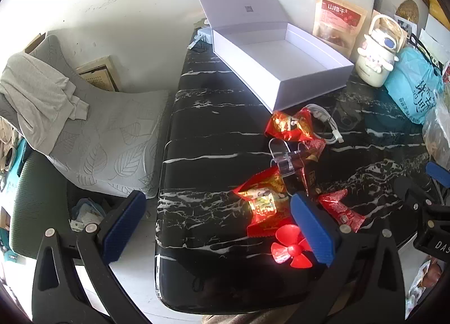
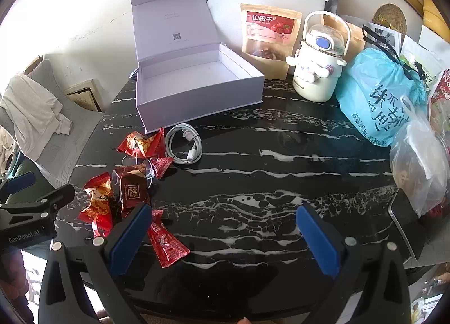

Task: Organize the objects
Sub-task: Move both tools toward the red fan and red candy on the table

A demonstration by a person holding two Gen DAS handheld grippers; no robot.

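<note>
1. Left wrist view: the left hand-held gripper is released, its blue pads wide apart and nothing between them, low over the near edge of the black marbled bench.
2. A red propeller lies just beside its right pad; a red-gold candy sits just beyond that, inside the pads' span.
3. Right wrist view: the right hand-held gripper is also released, over bare bench; a red wrapper lies touching or just beside its left pad.
4. Farther left is a dark chocolate packet, among more red candies.
5. Beyond them a coiled white cable lies near the front wall of the open white box.
6. Farthest, a snack pouch, a cream jug and a blue bag stand along the back.
</note>
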